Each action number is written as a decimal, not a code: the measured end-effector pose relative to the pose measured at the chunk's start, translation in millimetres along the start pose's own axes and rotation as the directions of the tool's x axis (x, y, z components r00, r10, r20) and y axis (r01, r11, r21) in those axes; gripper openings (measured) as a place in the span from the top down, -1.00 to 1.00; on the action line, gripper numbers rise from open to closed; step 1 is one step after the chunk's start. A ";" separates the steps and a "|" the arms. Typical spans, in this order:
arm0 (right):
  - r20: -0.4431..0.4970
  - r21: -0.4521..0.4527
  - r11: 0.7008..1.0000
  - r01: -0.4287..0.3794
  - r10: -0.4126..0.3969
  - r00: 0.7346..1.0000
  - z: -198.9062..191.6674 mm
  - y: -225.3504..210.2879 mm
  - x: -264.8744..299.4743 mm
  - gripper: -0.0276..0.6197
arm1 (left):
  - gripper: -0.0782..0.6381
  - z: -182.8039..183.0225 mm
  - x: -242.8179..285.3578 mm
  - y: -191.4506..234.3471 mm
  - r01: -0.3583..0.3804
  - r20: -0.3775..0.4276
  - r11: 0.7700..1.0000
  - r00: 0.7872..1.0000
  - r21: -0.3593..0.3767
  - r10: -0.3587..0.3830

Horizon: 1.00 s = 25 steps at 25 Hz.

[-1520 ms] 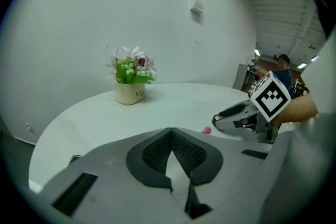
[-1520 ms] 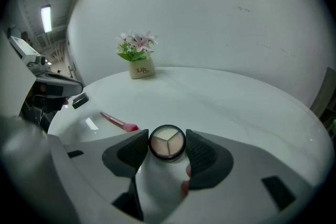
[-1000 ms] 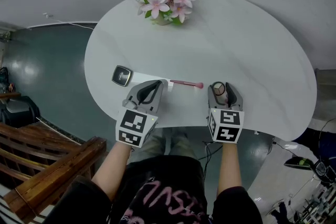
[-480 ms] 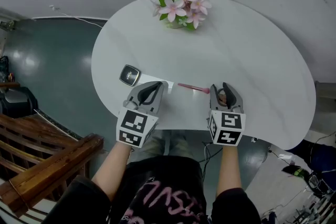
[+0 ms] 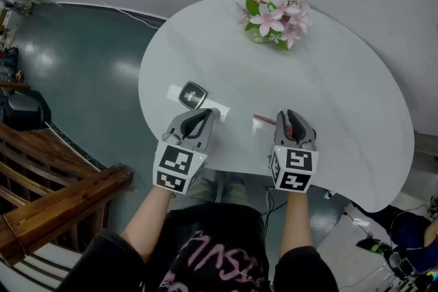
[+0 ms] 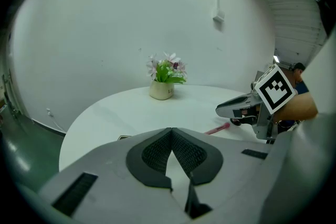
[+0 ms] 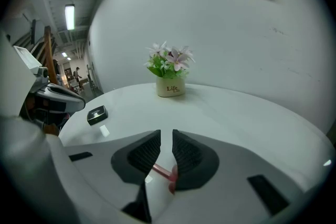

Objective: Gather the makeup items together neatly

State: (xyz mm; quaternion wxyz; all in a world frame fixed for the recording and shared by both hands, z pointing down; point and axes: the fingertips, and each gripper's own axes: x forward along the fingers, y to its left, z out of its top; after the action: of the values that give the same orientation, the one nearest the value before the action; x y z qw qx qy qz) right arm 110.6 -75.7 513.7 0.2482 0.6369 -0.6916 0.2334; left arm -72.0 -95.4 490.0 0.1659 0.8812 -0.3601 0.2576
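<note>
Claws both low over the near edge of the round white surface [image 5: 328,78], angled down at it.

Left claw [image 5: 209,111]: pads pressed together, nothing between them. It sits just short of the square black compact with the silver rim [image 5: 192,95], which lies flat and apart from it. My reading is that it is kept closed because it has no job yet, and a closed tip could serve to nudge the compact.

Right claw [image 5: 287,113]: jaws have just been closing and now stand a narrow gap apart. The slim pink makeup stick [image 5: 263,120] lies flat on the surface, one end under this claw and the rest pointing toward the left claw. In the right gripper view the stick crosses the opening behind the pads, its end close against one jaw. The angle is poor there, but the pads do not seem to pinch it yet. I straddle the end rather than the middle, probably so the stick can be carried lengthwise toward the compact.

Task state: the two makeup items are apart, compact to the left and stick nearer the middle, so the gathering is not done.

Small pot of pink flowers [image 5: 272,16]: at the far edge, well clear of both.
</note>
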 end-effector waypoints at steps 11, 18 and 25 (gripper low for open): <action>0.002 -0.058 0.995 -0.083 0.084 0.997 22.7 59.9 31.3 0.56 | 0.75 -11.4 -24.9 49.8 -0.085 0.011 0.995 0.996 -0.053 0.085; -0.001 -0.083 0.991 -0.105 0.105 0.994 32.7 90.1 43.3 0.65 | 0.75 -16.2 -39.6 74.5 -0.116 0.009 0.991 0.993 -0.072 0.117; -0.009 -0.097 0.986 -0.132 0.132 0.991 37.6 113.1 52.4 0.67 | 0.75 -21.6 -46.8 89.6 -0.132 0.003 0.988 0.991 -0.086 0.132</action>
State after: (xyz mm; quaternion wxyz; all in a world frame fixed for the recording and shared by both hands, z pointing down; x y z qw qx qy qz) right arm -7.3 -130.8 517.6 0.2637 0.5765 -0.7425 0.2163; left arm -172.2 -120.8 490.2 0.1845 0.8486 -0.4291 0.2485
